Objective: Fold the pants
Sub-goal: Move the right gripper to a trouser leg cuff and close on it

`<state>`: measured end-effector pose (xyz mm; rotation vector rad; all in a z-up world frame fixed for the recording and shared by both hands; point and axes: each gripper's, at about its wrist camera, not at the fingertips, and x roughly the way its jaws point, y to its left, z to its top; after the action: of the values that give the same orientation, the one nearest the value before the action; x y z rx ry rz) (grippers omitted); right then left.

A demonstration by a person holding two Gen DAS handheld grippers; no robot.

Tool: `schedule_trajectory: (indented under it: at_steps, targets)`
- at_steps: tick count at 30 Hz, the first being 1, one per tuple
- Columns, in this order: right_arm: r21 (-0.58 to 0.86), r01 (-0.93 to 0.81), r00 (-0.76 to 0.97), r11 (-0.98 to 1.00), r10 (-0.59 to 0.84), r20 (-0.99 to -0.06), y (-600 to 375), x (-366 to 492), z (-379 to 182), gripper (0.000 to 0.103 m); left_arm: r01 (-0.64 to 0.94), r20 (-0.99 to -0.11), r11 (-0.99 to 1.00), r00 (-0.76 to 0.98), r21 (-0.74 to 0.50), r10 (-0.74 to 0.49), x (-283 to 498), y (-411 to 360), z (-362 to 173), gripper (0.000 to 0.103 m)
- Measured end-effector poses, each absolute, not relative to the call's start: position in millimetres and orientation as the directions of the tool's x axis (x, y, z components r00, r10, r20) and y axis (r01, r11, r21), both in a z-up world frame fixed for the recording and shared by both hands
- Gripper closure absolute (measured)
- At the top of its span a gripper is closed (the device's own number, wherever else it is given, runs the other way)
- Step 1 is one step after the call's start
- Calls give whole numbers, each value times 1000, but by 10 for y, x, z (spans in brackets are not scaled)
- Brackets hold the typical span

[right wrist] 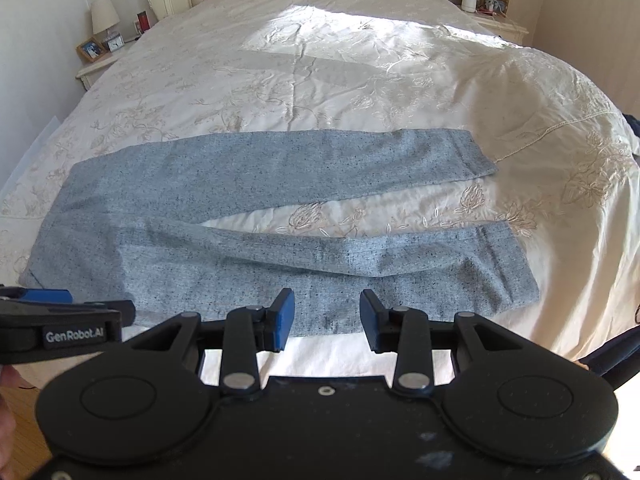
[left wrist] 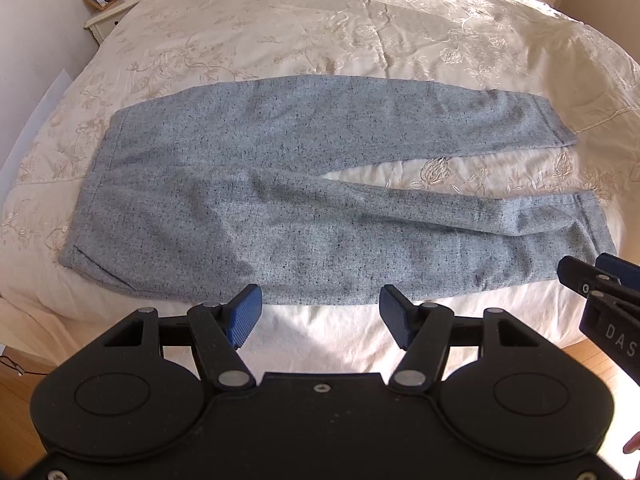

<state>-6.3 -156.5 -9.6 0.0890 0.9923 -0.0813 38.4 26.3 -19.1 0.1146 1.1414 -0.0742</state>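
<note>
left gripper (left wrist: 320, 312) is seen spread wide, nothing between its blue pads (left wrist: 244, 314). right gripper (right wrist: 326, 320) is also spread, nothing pinched. both are held over the near edge of the bed (left wrist: 360, 20), tilted down at the pants (left wrist: 280, 200), not touching the cloth.

the pants are laid flat across the bed, long axis running left-right in both views, waistband (left wrist: 100, 184) at the left, two cuffs at the right, legs split in a narrow v. near leg (right wrist: 360, 272) lies just ahead of both tools, far leg (right wrist: 320, 160) beyond it.

left gripper is judged nearer the waist end, right gripper nearer the cuff (right wrist: 508, 264). next grab is judged to be on the near long edge, to be carried over the far leg.
</note>
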Motion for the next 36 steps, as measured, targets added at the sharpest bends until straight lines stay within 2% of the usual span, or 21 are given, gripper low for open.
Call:
schedule_trajectory:
  at_steps: [6, 13, 19, 27, 36]
  targets:
    - [16, 159, 529, 987, -71, -846, -1403, 153, -116, 64, 178, -903, 981, 429, 84, -1, 727, 398, -151, 37]
    - [64, 297, 519, 953, -105, -848, -1273, 393, -152, 64, 282, -887, 953, 461, 113, -31, 1047, 512, -137, 37]
    - [2, 368, 479, 930, -187, -858, -1290, 434, -263, 64, 344, -914, 937, 397, 62, -85, 1219, 542, -293, 37]
    - [-100, 354, 443, 930, -261, -858, -1754, 499, -459, 64, 292, -929, 955, 364, 54, -59, 1305, 381, -401, 38]
    - [-152, 301, 459, 941, -283, -842, -2862, 818, -803, 66, 190, -942, 978, 334, 86, 18, 1192, -75, -500, 38]
